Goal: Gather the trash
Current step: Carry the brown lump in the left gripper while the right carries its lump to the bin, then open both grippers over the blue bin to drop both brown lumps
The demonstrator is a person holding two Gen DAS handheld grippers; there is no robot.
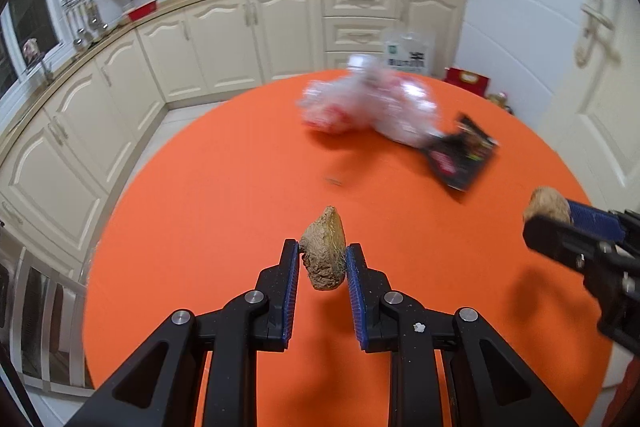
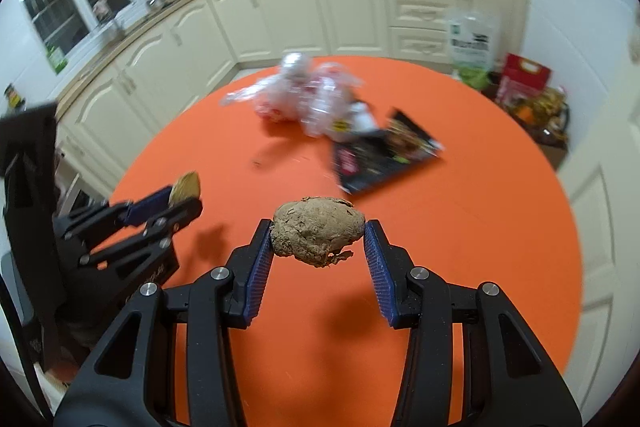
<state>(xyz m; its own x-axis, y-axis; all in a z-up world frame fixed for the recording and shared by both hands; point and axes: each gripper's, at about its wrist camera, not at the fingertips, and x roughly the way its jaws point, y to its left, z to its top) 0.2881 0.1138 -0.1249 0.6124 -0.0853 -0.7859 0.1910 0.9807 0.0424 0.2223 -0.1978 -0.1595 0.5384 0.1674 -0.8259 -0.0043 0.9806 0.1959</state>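
1. A round orange surface (image 1: pixel 224 187) fills a cream-cabineted kitchen
2. Left tongs (image 1: pixel 322 261) grip a small brown wedge-shaped lump (image 1: pixel 325 247), held clear above the surface
3. Right tongs (image 2: pixel 319 233) clamp a larger brown earthy lump (image 2: pixel 316 231), long axis crosswise
4. Farther ahead, nearer the right hand, a black snack wrapper (image 2: pixel 380 157) touches a crumpled clear plastic bag (image 2: pixel 308 99)

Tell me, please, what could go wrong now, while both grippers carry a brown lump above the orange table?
1. The left gripper pinches its thin brown lump only at the fingertips; it may twist and fall.
2. The right gripper's bigger lump looks crumbly, so bits may drop onto the orange table.
3. The clear plastic bag looks light and may shift if bumped.
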